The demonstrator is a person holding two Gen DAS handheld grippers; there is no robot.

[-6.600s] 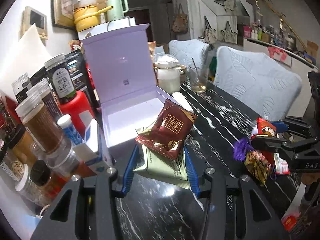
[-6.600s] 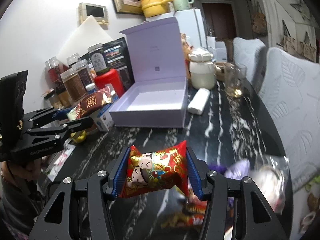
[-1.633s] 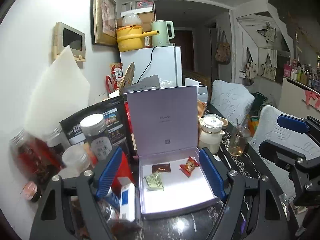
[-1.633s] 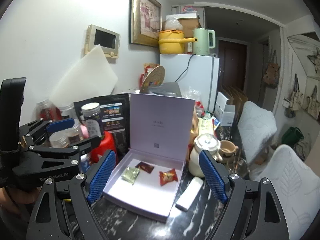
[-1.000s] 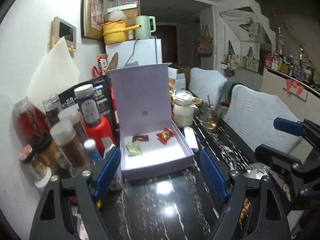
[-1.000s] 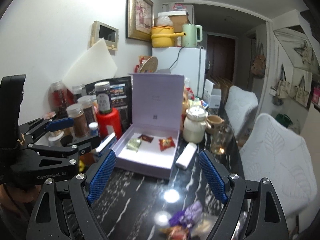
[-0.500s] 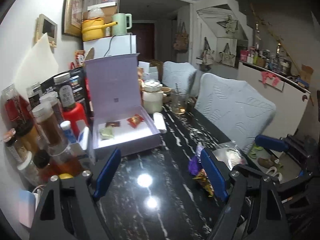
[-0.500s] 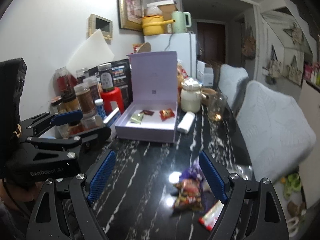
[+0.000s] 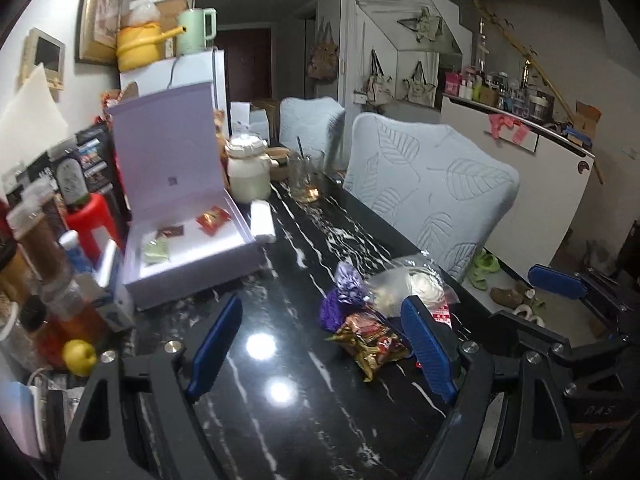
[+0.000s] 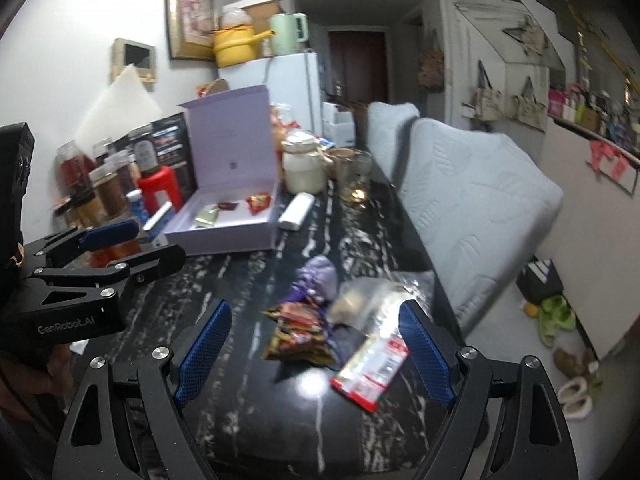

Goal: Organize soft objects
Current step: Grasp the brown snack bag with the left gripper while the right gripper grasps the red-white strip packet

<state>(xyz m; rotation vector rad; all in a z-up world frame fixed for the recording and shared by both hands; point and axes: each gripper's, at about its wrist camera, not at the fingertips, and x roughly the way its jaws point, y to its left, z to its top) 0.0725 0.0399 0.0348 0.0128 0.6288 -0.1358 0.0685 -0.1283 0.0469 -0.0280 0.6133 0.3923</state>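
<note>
An open lilac box [image 9: 188, 256] [image 10: 224, 236] stands on the black marble table; inside lie a green packet [image 9: 157, 251], a dark brown packet [image 9: 170, 232] and a red packet [image 9: 213, 220]. Near me lies a pile of soft snacks: a gold-red packet [image 9: 370, 340] [image 10: 298, 334], a purple pouch [image 9: 344, 294] [image 10: 316, 276], a clear bag [image 9: 408, 284] and a red-white sachet [image 10: 370, 368]. My left gripper [image 9: 324, 346] is open and empty just before the pile. My right gripper [image 10: 314, 356] is open and empty over the pile.
Jars, bottles and a red canister [image 9: 90, 220] crowd the table's left side. A white jar [image 9: 247, 172], a glass [image 9: 306, 180] and a white roll [image 9: 262, 222] stand beyond the box. Padded chairs [image 9: 428, 192] line the right edge. A yellow fruit [image 9: 79, 357] lies at the left.
Both grippers have drawn back from the box and dropped lower toward the snack pile on the near table; both stay open and empty. The three packets remain in the box.
</note>
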